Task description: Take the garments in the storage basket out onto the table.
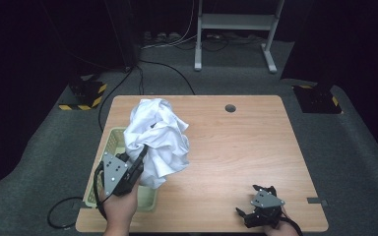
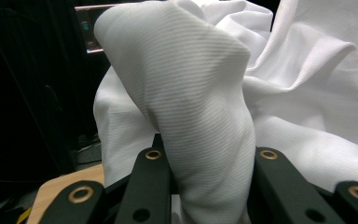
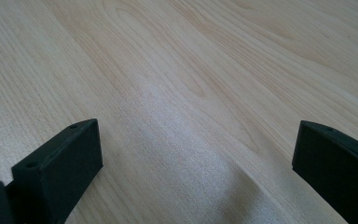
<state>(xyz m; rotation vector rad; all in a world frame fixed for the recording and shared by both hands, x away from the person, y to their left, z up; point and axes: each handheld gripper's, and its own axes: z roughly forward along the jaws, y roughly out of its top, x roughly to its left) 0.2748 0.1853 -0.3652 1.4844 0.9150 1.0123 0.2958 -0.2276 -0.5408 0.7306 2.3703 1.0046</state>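
White cloth (image 2: 205,121) pinched between the left hand-held gripper's (image 1: 139,158) jaws, bunched above a green basket (image 1: 115,140) beneath it. Carry it rightward onto the bare surface (image 1: 236,147); right hand-held gripper (image 3: 193,154), spread, waits there.

One white cloth (image 1: 158,140), one basket (image 1: 114,142), two grippers.

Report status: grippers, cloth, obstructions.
Left gripper shut on white cloth, lifted above green basket. Right gripper open, empty, low over table. Nothing in the way.
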